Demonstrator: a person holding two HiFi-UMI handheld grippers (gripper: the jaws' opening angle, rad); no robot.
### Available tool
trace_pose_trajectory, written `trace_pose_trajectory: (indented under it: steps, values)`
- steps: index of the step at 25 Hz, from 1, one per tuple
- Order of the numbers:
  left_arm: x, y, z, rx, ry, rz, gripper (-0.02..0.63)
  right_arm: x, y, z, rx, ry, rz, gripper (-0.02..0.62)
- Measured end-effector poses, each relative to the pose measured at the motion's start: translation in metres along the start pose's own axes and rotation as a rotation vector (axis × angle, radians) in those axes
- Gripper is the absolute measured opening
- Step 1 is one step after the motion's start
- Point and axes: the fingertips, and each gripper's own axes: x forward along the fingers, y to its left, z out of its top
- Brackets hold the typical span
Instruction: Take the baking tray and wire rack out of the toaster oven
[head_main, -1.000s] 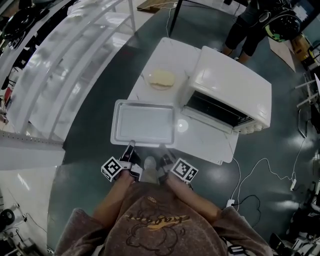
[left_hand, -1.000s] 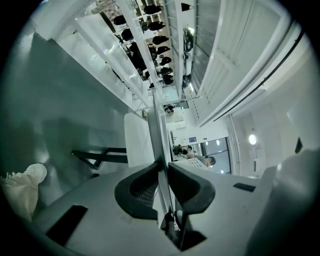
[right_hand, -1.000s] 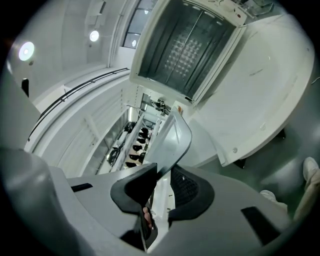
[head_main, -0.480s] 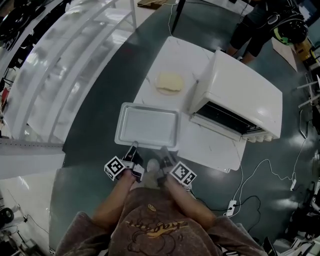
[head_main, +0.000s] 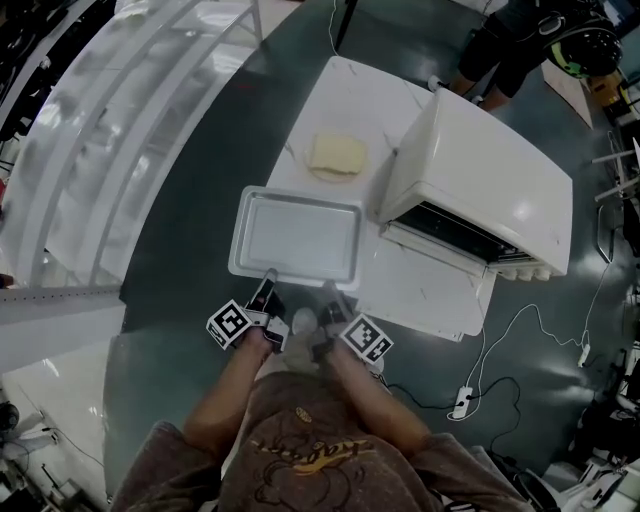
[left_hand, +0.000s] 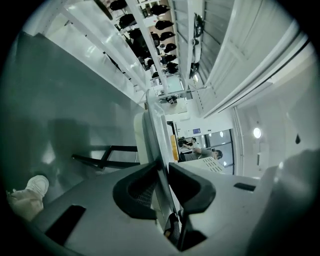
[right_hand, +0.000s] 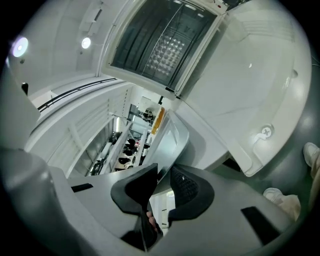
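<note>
The empty silver baking tray (head_main: 300, 235) lies level over the near left part of the white table (head_main: 340, 90). My left gripper (head_main: 268, 280) grips its near rim at the left, my right gripper (head_main: 331, 292) at the right. In the left gripper view the rim (left_hand: 155, 135) runs edge-on between the pads of that gripper (left_hand: 164, 175), whose jaws are opening slightly. The right gripper (right_hand: 161, 182) also pinches the tray (right_hand: 172, 137). The white toaster oven (head_main: 480, 175) stands at the right with its door (head_main: 425, 285) folded down. Its dark cavity (right_hand: 155, 45) shows a dotted grid; the wire rack I cannot make out.
A pale yellow slab (head_main: 336, 155) lies on the table behind the tray. A person (head_main: 510, 40) stands beyond the oven. Cables and a power strip (head_main: 462, 402) lie on the floor at the right, and white shelving (head_main: 120, 130) runs along the left.
Both grippers have sunk a little with the tray still held at its near rim. The oven and its open door have not moved.
</note>
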Motion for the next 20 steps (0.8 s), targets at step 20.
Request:
trace_pose_trajectory:
  steps: [20]
  values:
    - [-0.009, 0.005, -0.035, -0.005, 0.057, 0.024, 0.092, -0.016, -0.01, -0.031, 0.033, 0.112, 0.03, 0.095]
